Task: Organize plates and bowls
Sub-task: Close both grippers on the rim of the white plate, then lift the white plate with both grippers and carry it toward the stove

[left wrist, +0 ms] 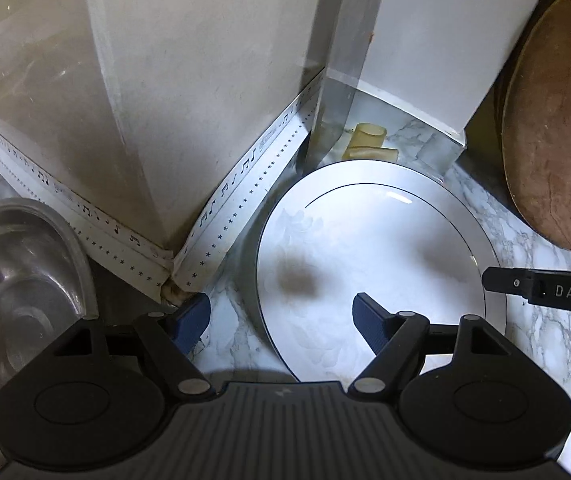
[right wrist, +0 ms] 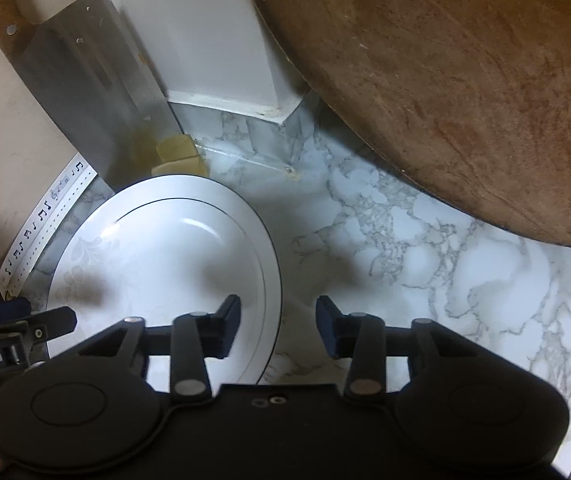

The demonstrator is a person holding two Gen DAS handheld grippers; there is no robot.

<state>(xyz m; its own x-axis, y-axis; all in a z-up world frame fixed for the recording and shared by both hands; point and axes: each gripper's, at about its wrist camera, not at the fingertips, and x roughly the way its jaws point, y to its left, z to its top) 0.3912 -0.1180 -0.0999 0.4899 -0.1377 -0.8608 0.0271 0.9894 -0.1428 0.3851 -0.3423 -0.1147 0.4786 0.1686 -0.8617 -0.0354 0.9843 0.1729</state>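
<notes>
A white plate (left wrist: 365,240) with a thin dark ring lies flat on the marble counter (left wrist: 545,320). My left gripper (left wrist: 281,316) is open and straddles the plate's left rim, one pad over the plate and the other over the counter. In the right wrist view the same plate (right wrist: 157,248) has its right rim between the pads of my right gripper (right wrist: 278,312), which stand apart from it with a gap on both sides. A steel bowl (left wrist: 17,280) sits to the left of the left gripper.
A round wooden board (right wrist: 465,80) leans at the right, over the counter (right wrist: 405,240). A cleaver blade (right wrist: 97,92) and a yellowish piece (right wrist: 177,156) stand behind the plate. White walls with music-note tape (left wrist: 245,184) close off the back.
</notes>
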